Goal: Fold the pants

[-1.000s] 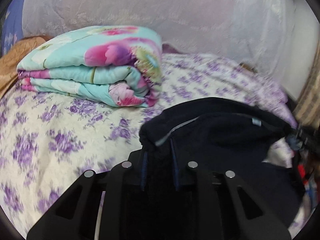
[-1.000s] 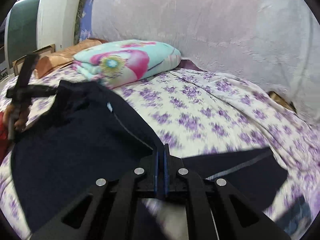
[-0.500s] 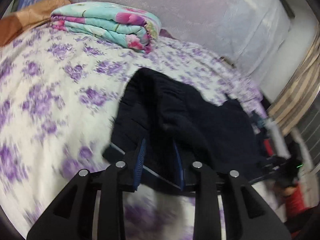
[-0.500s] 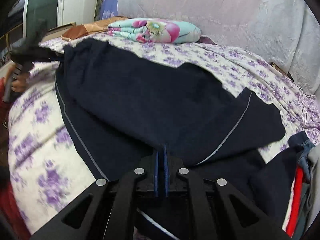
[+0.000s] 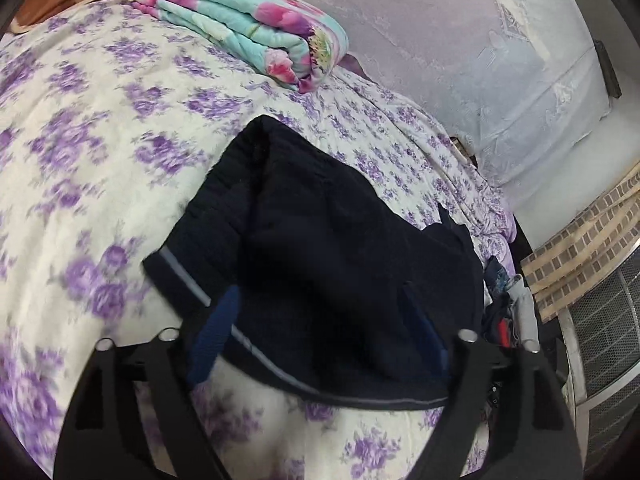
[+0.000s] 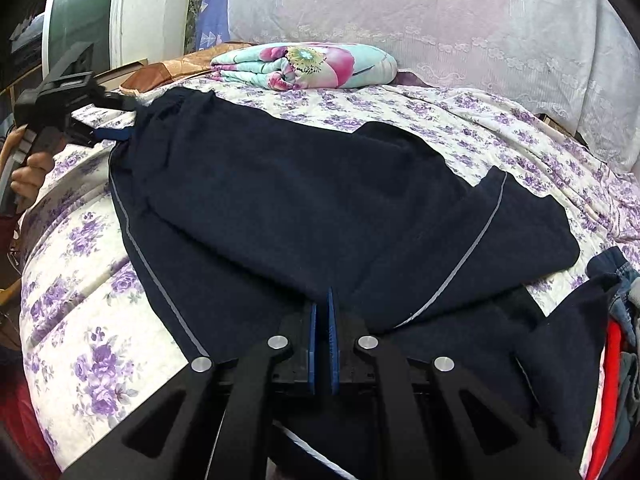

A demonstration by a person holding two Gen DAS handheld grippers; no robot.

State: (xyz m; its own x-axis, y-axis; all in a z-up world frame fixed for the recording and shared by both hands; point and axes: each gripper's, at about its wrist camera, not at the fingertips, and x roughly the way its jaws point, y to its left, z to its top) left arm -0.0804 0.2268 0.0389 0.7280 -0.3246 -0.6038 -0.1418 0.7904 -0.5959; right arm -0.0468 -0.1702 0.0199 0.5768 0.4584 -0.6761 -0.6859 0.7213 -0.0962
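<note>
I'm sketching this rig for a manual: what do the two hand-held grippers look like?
Both look alike. The right hand-held gripper has black angular linkage arms with triangular cutouts, silver round pivot bolts and blue textured finger pads. The left hand-held gripper shows the same black frame, silver bolts and blue pads. No cables or markings are visible.

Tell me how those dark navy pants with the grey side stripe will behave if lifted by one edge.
The dark navy pants with the grey side stripe probably hang limp: they drape and wrinkle over the purple-flowered bedsheet. Likely not slippery, since the fabric looks matte and thick.
</note>
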